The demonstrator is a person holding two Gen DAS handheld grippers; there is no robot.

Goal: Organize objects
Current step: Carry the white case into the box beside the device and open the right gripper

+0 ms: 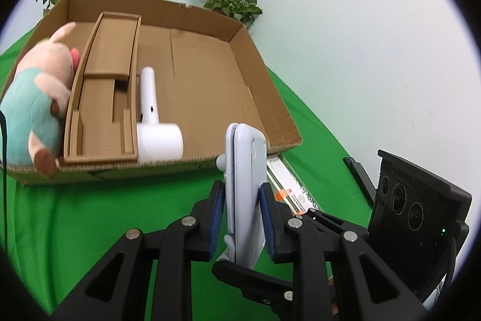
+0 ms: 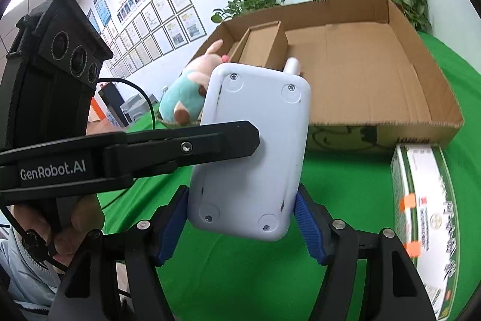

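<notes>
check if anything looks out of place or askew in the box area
The plush pig is not lying inside the cardboard box; it slumps over the box's left wall, half hanging out. The white hair dryer lies flat inside. Nothing looks spilled or damaged.

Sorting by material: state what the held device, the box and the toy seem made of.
Device: likely hard plastic, smooth pale shell, screws, molded foot pads.
Box: corrugated cardboard, fluted cut edges, creases.
Toy: plush fabric, fuzzy, soft rounded shape.
</notes>
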